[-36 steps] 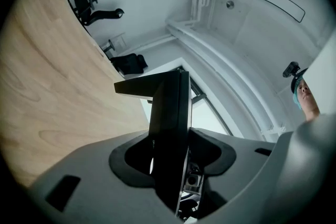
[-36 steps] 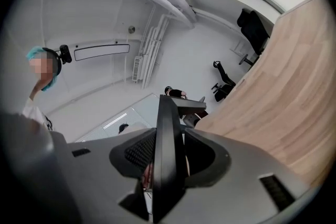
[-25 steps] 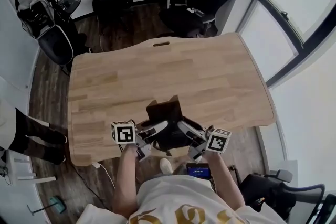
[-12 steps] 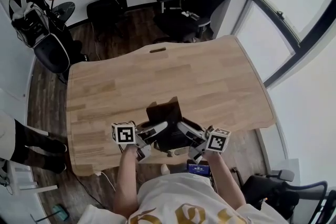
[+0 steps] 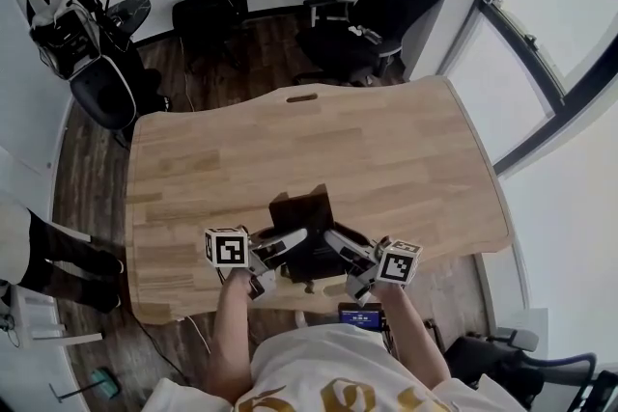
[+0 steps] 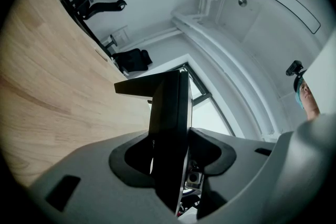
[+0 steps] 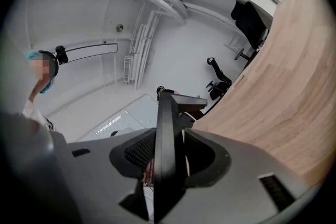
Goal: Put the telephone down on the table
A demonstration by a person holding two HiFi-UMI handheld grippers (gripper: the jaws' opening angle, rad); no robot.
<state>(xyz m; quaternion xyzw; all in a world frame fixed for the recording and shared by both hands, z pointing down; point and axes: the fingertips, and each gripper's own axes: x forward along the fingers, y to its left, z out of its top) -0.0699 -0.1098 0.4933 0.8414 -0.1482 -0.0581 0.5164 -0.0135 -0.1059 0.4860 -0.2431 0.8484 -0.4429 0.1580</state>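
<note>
In the head view the telephone (image 5: 302, 209) is at the near edge of the bench (image 5: 338, 130), with the left claw (image 5: 293, 236) and right claw (image 5: 333, 238) on its sides. In the left gripper view the jaws are clamped on the telephone's dark edge. In the right gripper view the jaws pinch it too.

Head view overhead; gripper views seemingly share table (image 5: 290, 140).

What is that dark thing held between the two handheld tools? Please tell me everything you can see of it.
The telephone is a black, matte, plastic-looking desk set: a flat base with a panel standing up at its far end. The left gripper and the right gripper each clamp a thin side edge of it between their jaws. It is held over the near edge of the wooden table; whether it touches the wood cannot be told.
</note>
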